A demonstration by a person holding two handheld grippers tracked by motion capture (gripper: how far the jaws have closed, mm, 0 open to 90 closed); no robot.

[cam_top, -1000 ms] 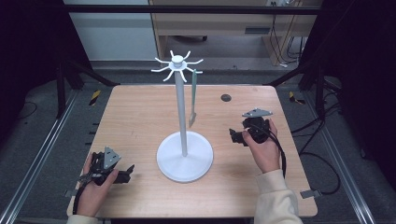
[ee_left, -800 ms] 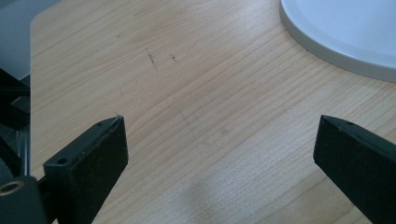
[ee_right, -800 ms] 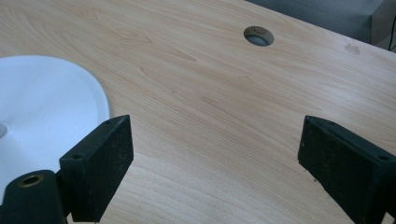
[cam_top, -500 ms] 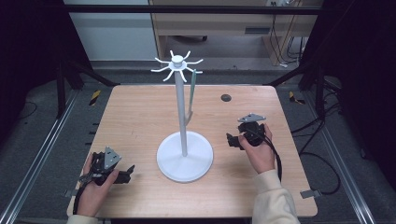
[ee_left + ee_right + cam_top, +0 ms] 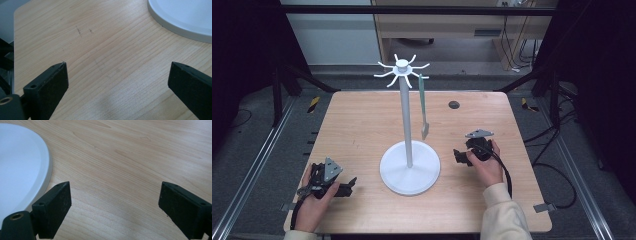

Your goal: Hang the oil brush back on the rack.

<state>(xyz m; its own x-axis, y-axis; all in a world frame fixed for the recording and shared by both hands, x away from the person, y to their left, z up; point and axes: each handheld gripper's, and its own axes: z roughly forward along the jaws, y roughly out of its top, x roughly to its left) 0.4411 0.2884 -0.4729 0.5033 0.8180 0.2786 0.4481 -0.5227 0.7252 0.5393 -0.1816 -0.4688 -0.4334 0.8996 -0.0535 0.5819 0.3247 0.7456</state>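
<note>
A wooden table (image 5: 362,125) carries a tall white stand (image 5: 409,170) with a round base at its middle and hooked arms at the top; a slim green utensil (image 5: 423,107) hangs from one arm, beside the pole. The left gripper (image 5: 115,82), held low at the table's near left corner, has its jaws spread wide over bare wood, gripping nothing. The right gripper (image 5: 113,205), just right of the base, is likewise wide open and empty. A small dark disc (image 5: 454,104) lies near the far edge.

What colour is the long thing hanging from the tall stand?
Pale green. The hanging utensil dangles from the white stand; the high view shows it best.
</note>
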